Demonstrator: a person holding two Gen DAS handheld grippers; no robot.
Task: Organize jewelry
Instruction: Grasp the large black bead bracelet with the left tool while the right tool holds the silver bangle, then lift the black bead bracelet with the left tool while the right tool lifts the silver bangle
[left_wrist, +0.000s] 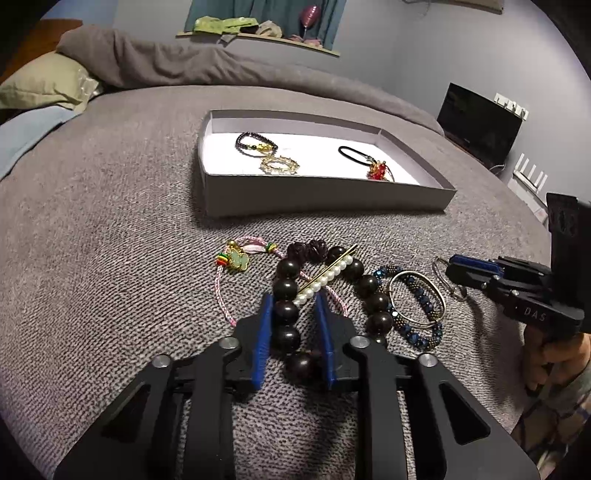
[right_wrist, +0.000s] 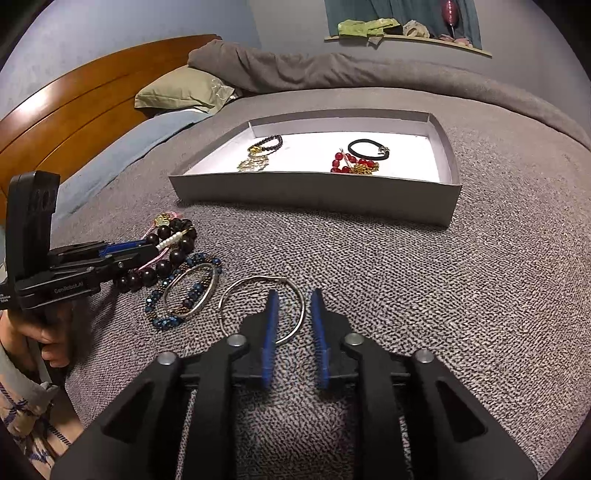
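Note:
A grey tray (left_wrist: 325, 199) (right_wrist: 317, 192) on the bed holds a dark bead bracelet (left_wrist: 255, 142), a gold piece (left_wrist: 279, 165), a black band (left_wrist: 354, 152) and a red bead piece (right_wrist: 349, 162). My left gripper (left_wrist: 293, 301) is open, its jaws either side of a large dark wooden bead bracelet (left_wrist: 286, 286) with a pearl pin (left_wrist: 325, 278) across it. My right gripper (right_wrist: 293, 299) is open around the right rim of a thin silver hoop (right_wrist: 258, 291). A blue beaded bracelet (right_wrist: 173, 317) with a silver bangle (right_wrist: 190, 291) lies between them.
A pink cord bracelet with a green charm (left_wrist: 236, 260) lies left of the dark beads. Pillows (right_wrist: 177, 94) and a wooden headboard (right_wrist: 74, 107) are at the bed's far left. A dark screen (left_wrist: 476, 122) stands off the bed's right side.

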